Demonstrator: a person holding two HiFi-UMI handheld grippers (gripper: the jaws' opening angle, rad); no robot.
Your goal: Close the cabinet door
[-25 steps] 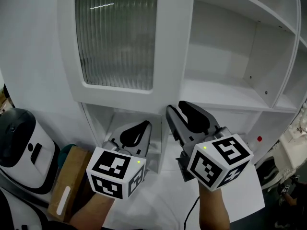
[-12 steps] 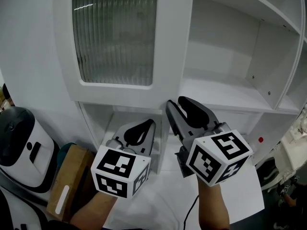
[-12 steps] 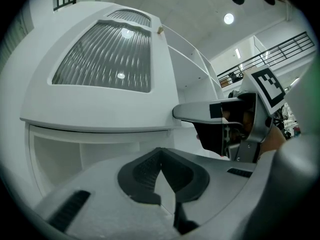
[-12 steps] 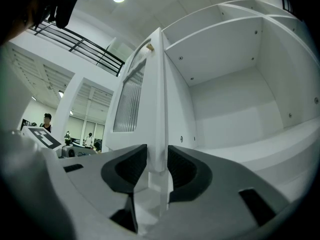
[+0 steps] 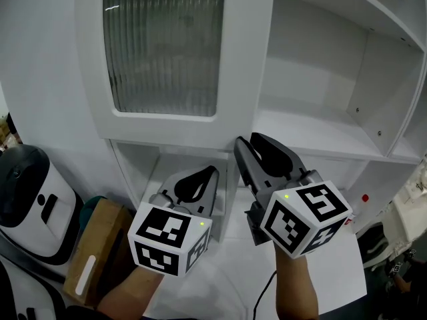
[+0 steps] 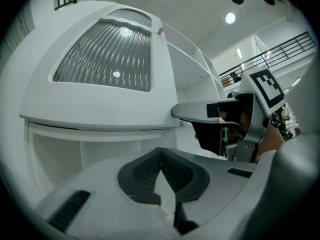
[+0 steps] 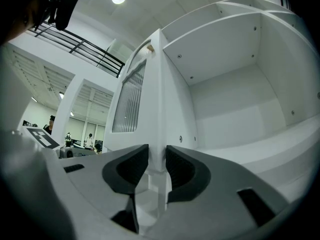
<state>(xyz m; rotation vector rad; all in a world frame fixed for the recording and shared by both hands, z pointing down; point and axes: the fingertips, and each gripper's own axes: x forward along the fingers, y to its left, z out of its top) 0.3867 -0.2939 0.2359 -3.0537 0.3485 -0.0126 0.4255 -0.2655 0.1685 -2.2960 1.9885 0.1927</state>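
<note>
White painted board makes up the whole cabinet (image 5: pixel 320 132). Its cabinet door (image 5: pixel 173 129) stands swung open at the left, a smooth, round-cornered frame around a pane of vertically ribbed glass (image 5: pixel 163 45). To its right I see the open compartment (image 5: pixel 313 65), with flat matte walls dotted with small peg holes and a shelf as its floor.

My right gripper (image 5: pixel 248 142) sits at the door's lower free corner. Its dark ridged fingers (image 7: pixel 185 171) are closed to a narrow slot, and the door's edge fills that slot. My left gripper (image 5: pixel 203 173) hangs lower, in front of the bottom compartment (image 5: pixel 137 169). Its fingers meet at the tips and hold nothing.

A brown cardboard box (image 5: pixel 93 245) and a glossy white-and-black appliance (image 5: pixel 27 192) sit at the lower left.
</note>
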